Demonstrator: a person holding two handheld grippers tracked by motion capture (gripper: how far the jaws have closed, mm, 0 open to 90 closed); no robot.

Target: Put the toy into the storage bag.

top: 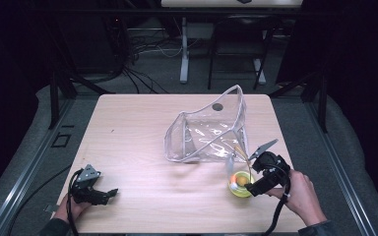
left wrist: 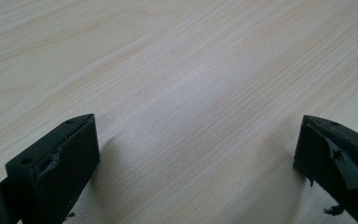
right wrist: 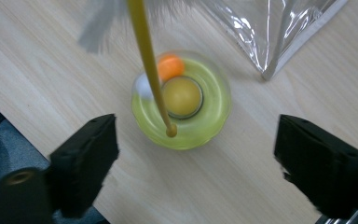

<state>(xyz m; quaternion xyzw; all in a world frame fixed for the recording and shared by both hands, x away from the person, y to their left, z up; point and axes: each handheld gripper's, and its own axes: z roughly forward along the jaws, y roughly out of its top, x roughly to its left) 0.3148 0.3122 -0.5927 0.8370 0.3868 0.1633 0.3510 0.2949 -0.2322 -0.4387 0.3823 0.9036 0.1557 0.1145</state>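
Hovering above a round yellow-green toy (top: 241,183) near the table's front right corner, the right gripper (top: 252,178) points down at it with its two black jaws standing wide apart and nothing between them. In the right gripper view the toy (right wrist: 182,100) sits on the wood between and beyond the jaws, clear of both; it is a translucent ring with a yellow ball (right wrist: 182,96) in its middle and a small orange ball (right wrist: 170,66) in the channel at its far side. A thin yellow stick (right wrist: 150,65) ending in a small knob rises from the toy toward the camera, with pale feathers (right wrist: 103,21) blurred at its upper end. In the high view the stick and feathers stand up just beside the right gripper, and the person's right hand (top: 302,194) grips the tool's body from the lower right, its cable trailing toward the table edge. Just behind the toy lies a clear plastic pouch (top: 207,130) with white piping, its mouth gaping upward near the table's centre; one corner of it (right wrist: 279,32) comes close to the toy without touching it, as far as I can tell. The left gripper (top: 109,193) rests low at the front left of the wooden table (top: 128,128), well apart from the toy and pouch, held by the left hand (top: 68,209). Its jaws are spread wide as well, with bare wood grain (left wrist: 191,93) between them.
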